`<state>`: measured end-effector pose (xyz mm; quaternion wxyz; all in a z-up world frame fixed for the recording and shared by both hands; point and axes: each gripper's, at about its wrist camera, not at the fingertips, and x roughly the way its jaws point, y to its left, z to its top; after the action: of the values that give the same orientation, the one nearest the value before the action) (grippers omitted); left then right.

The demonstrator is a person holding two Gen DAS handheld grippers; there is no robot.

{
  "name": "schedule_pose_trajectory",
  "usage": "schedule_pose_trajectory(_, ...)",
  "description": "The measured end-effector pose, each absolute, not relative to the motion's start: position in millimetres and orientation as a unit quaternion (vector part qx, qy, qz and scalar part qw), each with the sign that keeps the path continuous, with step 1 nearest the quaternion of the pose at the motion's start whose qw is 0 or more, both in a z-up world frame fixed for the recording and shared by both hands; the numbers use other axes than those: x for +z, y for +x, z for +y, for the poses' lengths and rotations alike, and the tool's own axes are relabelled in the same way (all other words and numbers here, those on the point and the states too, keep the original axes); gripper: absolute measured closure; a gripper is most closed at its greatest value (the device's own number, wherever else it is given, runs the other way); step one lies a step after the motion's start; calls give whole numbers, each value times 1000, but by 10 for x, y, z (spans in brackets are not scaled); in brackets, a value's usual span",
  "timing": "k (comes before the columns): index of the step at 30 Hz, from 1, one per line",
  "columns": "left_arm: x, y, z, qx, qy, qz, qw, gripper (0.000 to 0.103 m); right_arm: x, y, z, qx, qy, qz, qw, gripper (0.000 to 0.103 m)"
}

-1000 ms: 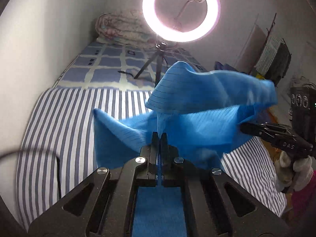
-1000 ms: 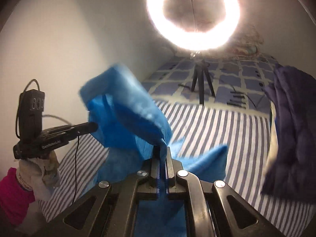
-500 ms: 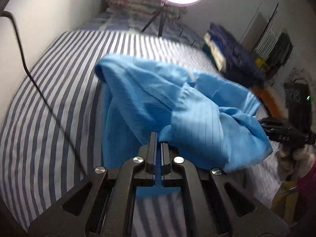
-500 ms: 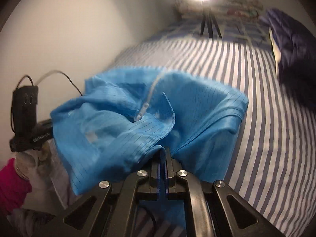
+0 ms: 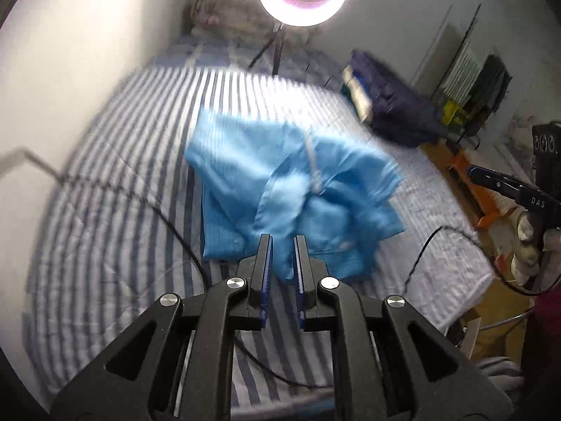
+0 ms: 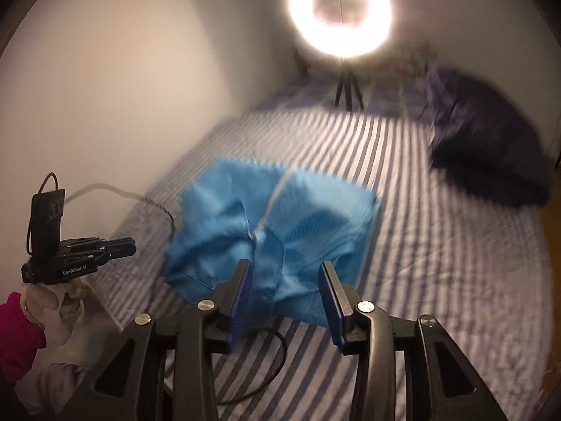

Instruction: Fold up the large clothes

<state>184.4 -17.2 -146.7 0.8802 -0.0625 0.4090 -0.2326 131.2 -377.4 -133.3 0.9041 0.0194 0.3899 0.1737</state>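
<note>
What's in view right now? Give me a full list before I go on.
garment: one, light blue, crumpled in a heap on the bed, held by neither gripper
bed: one, blue and white striped sheet, under the garment
dark pile: one, navy, at the bed's far right edge
ring light: one, lit white, on a black tripod at the far end of the bed
cable: black, trailing over the sheet left of the garment
left gripper: black, blue pads, open, above the garment's near edge
right gripper: black, blue pads, wide open, above the garment's near edge
</note>
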Motion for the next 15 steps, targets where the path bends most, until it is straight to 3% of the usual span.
schedule_pose_trajectory(7, -424, 1264, 174, -255, -92, 338, 901, 93, -199, 491, -3892, 165, -18, 277, 946, 42)
schedule_pose_trajectory(9, -152, 1145, 252, -260, -98, 321, 905, 79, 63, 307, -3896, 159, -28, 251, 954, 38)
schedule_pose_trajectory(10, -15, 1066, 324, -262, -106, 310, 908, 66, 193, 199, -3911, 157, -31, 239, 958, 37)
schedule_pose_trajectory(11, 128, 994, 403, -264, -116, 297, 910, 62, 347, 95, -3934, 154, -35, 224, 962, 36)
schedule_pose_trajectory(15, 560, 847, 651, -259, -135, 265, 919, 61, 736, -141, -4036, 144, -41, 182, 972, 30)
